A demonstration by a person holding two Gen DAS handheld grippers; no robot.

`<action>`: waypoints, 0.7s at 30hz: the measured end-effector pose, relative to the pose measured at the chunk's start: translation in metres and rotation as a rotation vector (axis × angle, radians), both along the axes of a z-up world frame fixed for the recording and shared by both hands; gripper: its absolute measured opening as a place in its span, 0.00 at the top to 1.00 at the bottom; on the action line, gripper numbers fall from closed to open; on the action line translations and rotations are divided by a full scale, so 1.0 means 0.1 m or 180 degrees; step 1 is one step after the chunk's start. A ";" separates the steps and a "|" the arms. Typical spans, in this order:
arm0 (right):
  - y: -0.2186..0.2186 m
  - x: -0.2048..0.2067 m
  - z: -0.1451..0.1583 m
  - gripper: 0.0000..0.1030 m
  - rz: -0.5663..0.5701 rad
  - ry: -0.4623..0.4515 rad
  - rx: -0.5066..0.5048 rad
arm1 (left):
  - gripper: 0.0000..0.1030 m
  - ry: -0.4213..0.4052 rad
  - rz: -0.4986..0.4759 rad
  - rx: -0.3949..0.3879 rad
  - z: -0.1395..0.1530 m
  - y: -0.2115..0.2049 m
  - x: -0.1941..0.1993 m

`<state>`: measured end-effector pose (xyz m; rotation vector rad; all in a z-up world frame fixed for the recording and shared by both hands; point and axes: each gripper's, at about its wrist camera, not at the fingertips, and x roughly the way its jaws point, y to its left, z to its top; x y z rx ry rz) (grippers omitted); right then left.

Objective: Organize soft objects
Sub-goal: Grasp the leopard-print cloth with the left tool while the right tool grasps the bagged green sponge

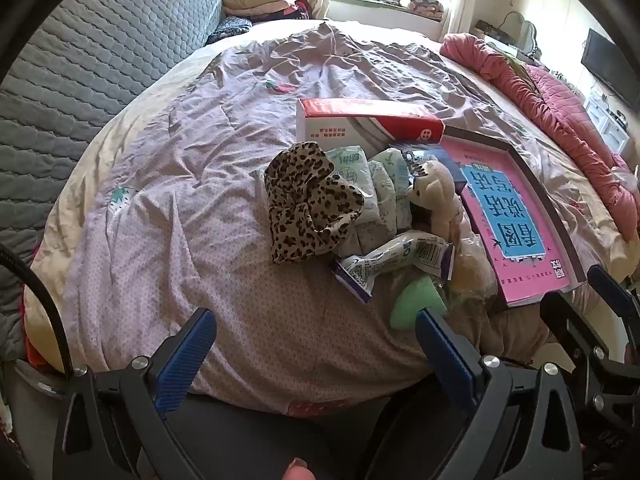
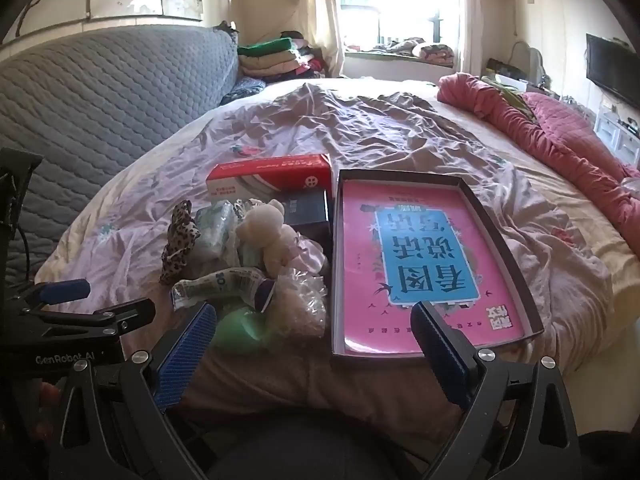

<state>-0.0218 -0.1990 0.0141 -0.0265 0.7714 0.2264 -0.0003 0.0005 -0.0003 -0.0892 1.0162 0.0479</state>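
Right now both tools are up off the bed and empty. The left hand-held gripper (image 1: pixel 316 332) has its blue pads spread as wide as they go, tipped steeply down over bare quilt (image 1: pixel 208 240), with nothing between the fingers. The right hand-held gripper (image 2: pixel 314 330) is just as wide, angled down a little less, and it frames the near edge of the pile and the near end of the box lid (image 2: pixel 508 248). Spread jaws like these read as a pre-grasp pose: soft, bulky things need a wide mouth.

Moving outward, the soft things sit heaped together in the middle of the bed. Nearest the grippers is a green sponge (image 1: pixel 420 300), half under a crinkly clear bag (image 2: pixel 300 300). A squeezed pouch (image 1: pixel 400 258) lies across the front of the heap. Behind it the leopard cloth (image 1: pixel 308 208) is bunched on the left, tissue packs (image 1: pixel 376 184) are stacked in the centre, and a plush bear (image 1: pixel 434 196) leans against them on the right, with a hair claw (image 1: pixel 414 166) at its head.

Just beside the heap on the right, touching it, the shallow lid lies open side up with a pink book (image 2: pixel 420 256) flat inside. My guess is that this tray is where the soft items are meant to go, though the book fills its floor. A red-and-white carton (image 2: pixel 272 176) rests behind the heap.

Nothing has been sorted yet, by the look of it. The sponge or the pouch is the closest pick.
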 end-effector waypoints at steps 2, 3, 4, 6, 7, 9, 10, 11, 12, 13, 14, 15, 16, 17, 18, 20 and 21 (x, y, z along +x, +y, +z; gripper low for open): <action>0.02 0.00 -0.01 0.05 0.0017 0.0003 -0.0004 | 0.03 0.0003 0.0000 -0.0009 0.00 0.00 0.00; 0.00 0.00 0.00 0.05 0.0023 0.0001 -0.0002 | 0.03 0.0006 -0.0005 0.0033 0.00 0.00 0.01; 0.00 -0.01 0.00 0.05 0.0029 -0.0003 -0.0002 | 0.03 0.0005 -0.0008 0.0031 0.00 0.00 0.01; 0.01 0.00 -0.01 0.05 0.0039 0.0006 -0.0005 | 0.03 0.0004 -0.0011 0.0017 -0.01 0.00 0.02; 0.01 0.00 -0.01 0.05 0.0041 0.0009 -0.0008 | 0.03 0.0007 -0.0011 0.0015 -0.02 0.00 0.02; 0.01 0.00 -0.02 0.05 0.0043 0.0019 -0.0004 | 0.03 0.0011 0.0000 0.0043 -0.01 0.01 0.01; 0.01 0.00 -0.02 0.05 0.0042 0.0025 -0.0005 | 0.03 0.0015 0.0002 0.0049 -0.01 0.01 0.00; 0.01 0.00 -0.02 0.05 0.0049 0.0032 -0.0001 | 0.03 0.0014 0.0004 0.0048 -0.02 0.01 0.01; 0.01 0.01 -0.03 0.05 0.0055 0.0043 0.0001 | 0.03 0.0010 0.0001 0.0044 -0.02 0.01 0.01; 0.01 0.02 -0.04 0.05 0.0061 0.0063 0.0000 | 0.03 0.0011 -0.0001 0.0034 -0.02 0.02 0.01; 0.02 0.03 -0.05 0.05 0.0068 0.0083 0.0001 | 0.03 0.0009 0.0002 0.0022 -0.02 0.02 0.02; 0.02 0.04 -0.06 0.05 0.0077 0.0104 0.0007 | 0.03 0.0005 0.0003 0.0013 -0.02 0.03 0.02; 0.02 0.04 -0.07 0.05 0.0090 0.0120 0.0011 | 0.03 0.0005 0.0008 0.0001 -0.03 0.04 0.03; 0.03 0.05 -0.08 0.05 0.0110 0.0132 0.0011 | 0.03 0.0009 0.0023 -0.0012 -0.03 0.05 0.04; 0.05 0.05 -0.09 0.05 0.0149 0.0155 0.0006 | 0.03 0.0026 0.0038 -0.0055 -0.06 0.07 0.03; 0.11 0.06 -0.10 0.05 0.0271 0.0186 -0.0014 | 0.03 0.0013 0.0104 -0.0181 -0.13 0.21 0.09; 0.16 0.06 -0.11 0.05 0.0361 0.0210 -0.0029 | 0.03 0.0020 0.0143 -0.0203 -0.14 0.26 0.10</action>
